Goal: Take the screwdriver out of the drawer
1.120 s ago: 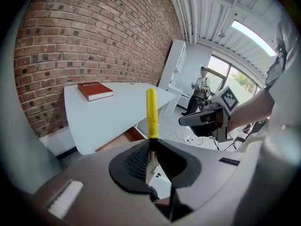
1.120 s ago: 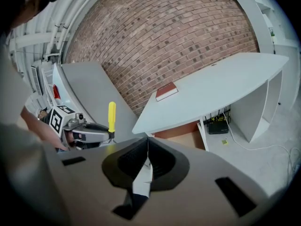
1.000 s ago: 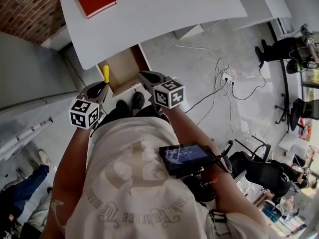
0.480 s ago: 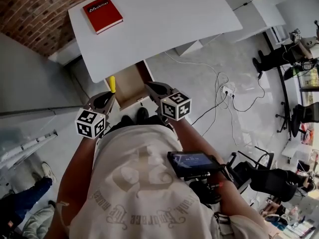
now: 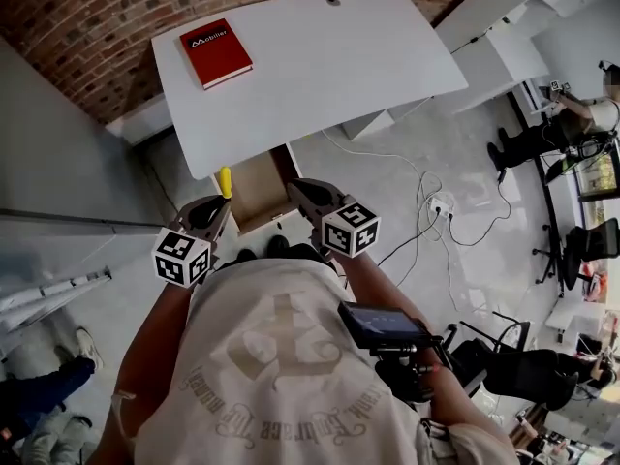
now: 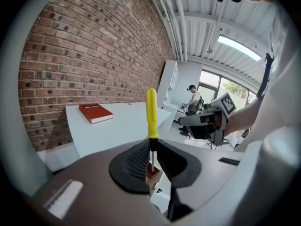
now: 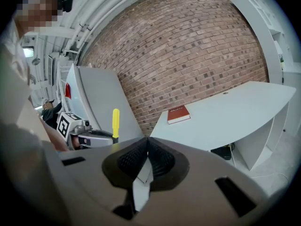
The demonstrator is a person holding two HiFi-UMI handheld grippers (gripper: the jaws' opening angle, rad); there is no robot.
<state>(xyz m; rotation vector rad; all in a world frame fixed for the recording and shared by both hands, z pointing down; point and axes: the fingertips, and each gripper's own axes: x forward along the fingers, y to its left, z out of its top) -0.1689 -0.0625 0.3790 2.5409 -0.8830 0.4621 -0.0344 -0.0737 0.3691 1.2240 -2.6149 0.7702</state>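
Note:
A screwdriver with a yellow handle (image 5: pixel 225 180) stands upright in my left gripper (image 5: pixel 219 204), whose jaws are shut on its metal shaft. In the left gripper view the handle (image 6: pixel 151 112) rises above the pads (image 6: pixel 136 161). It hangs just in front of the open wooden drawer (image 5: pixel 254 187) under the white table (image 5: pixel 320 66). My right gripper (image 5: pixel 298 190) is beside it at the drawer's right, shut with nothing in it (image 7: pixel 147 141). The right gripper view shows the screwdriver (image 7: pixel 115 119) to the left.
A red book (image 5: pixel 215 52) lies on the table's far left corner. A brick wall (image 5: pixel 87 27) runs behind the table and a grey partition (image 5: pixel 58 163) stands at the left. Cables and a power strip (image 5: pixel 436 177) lie on the floor at the right, with seated people beyond.
Both grippers have risen from the drawer's level towards the table edge, the screwdriver still held in the left one. More of the table and brick wall has come into view.

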